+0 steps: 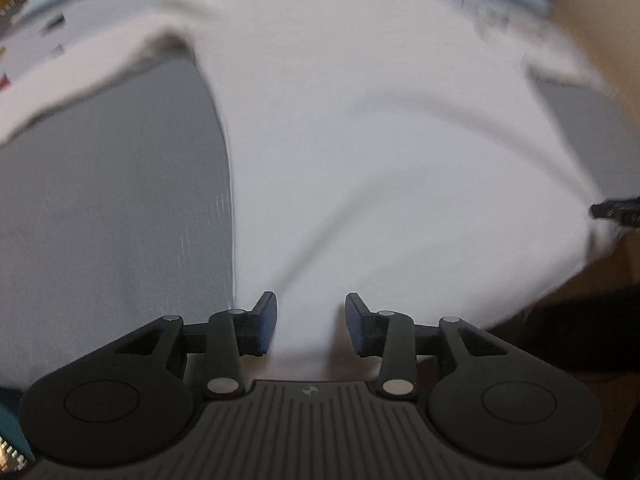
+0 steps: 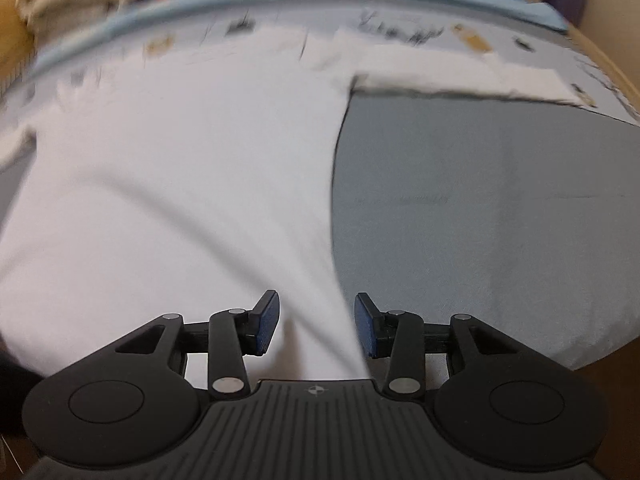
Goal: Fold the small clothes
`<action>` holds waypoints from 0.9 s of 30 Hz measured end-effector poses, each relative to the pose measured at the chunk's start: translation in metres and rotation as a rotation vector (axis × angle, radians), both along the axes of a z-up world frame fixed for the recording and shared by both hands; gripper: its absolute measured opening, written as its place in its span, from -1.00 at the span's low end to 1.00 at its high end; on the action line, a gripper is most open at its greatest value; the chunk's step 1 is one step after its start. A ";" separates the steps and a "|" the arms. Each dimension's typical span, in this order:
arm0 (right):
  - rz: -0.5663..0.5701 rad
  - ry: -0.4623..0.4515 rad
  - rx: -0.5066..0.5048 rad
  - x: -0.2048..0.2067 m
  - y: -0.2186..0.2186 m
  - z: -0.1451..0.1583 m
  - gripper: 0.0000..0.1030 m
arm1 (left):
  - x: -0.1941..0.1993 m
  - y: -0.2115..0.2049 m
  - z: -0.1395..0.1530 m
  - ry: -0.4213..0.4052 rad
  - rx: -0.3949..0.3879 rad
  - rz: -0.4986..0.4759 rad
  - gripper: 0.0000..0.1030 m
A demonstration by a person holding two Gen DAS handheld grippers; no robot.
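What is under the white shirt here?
The white shirt lies spread on a grey mat, which shows on both sides. Whatever lies beneath the shirt's middle is covered.

Grey mat [image 2: 480, 200] on patterned table [image 2: 520, 46]

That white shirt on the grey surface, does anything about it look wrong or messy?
Nothing is damaged or spilled. The white shirt lies spread on the grey surface, with soft creases running toward its near edge, which hangs past the front. Both views are blurred.
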State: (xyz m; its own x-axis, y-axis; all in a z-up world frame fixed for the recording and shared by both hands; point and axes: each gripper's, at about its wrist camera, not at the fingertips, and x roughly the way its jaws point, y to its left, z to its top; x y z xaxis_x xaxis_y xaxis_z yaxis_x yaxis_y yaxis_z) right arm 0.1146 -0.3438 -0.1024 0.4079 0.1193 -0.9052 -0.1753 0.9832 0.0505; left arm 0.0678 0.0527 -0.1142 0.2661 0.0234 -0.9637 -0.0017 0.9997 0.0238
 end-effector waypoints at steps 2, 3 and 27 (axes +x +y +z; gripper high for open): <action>0.024 0.084 -0.090 0.000 0.002 -0.017 -0.15 | 0.003 -0.005 -0.001 0.002 0.028 -0.001 -0.19; 0.024 0.095 -0.119 0.002 0.004 -0.023 -0.13 | 0.005 -0.009 0.004 -0.032 0.017 -0.002 -0.19; -0.035 -0.398 0.049 -0.001 0.017 0.052 -0.01 | -0.001 -0.023 0.058 -0.507 0.063 -0.024 0.63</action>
